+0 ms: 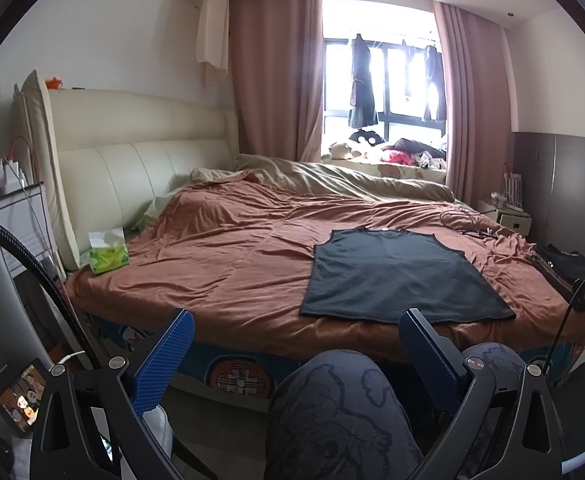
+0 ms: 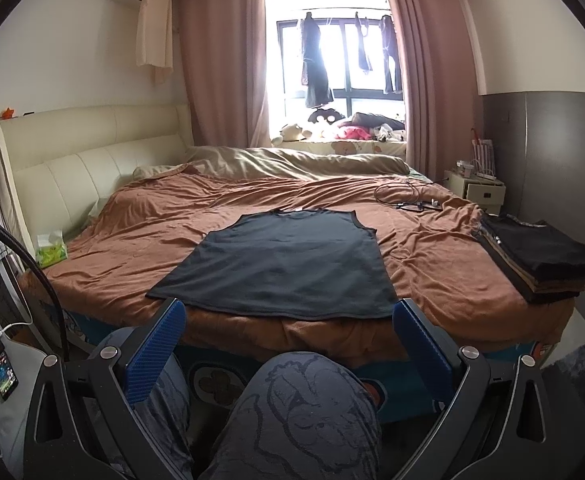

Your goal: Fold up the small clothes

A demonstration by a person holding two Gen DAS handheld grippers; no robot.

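In the left wrist view, a bed with a rust-brown cover [image 1: 232,256] fills the middle of the frame. A dark vest [image 1: 400,276] lies flat and unfolded at right of centre, near the lower edge of the bed. A green tissue pack [image 1: 108,254] stands at the left, just beside the cream headboard [image 1: 140,140]. A window [image 1: 380,80] with pink curtains is at the top centre. The left gripper [image 1: 296,320] is low in the frame, jaws wide and holding nothing, above a knee [image 1: 332,408] in printed trousers.

In the right wrist view, the vest [image 2: 284,264] is in the centre, with its hem toward the bottom. A pile of folded dark clothes [image 2: 540,260] sits at the right edge of the bed. Cables [image 2: 408,196] lie at the upper right of the cover. The right gripper [image 2: 288,308] is also wide open and empty, just short of the hem.
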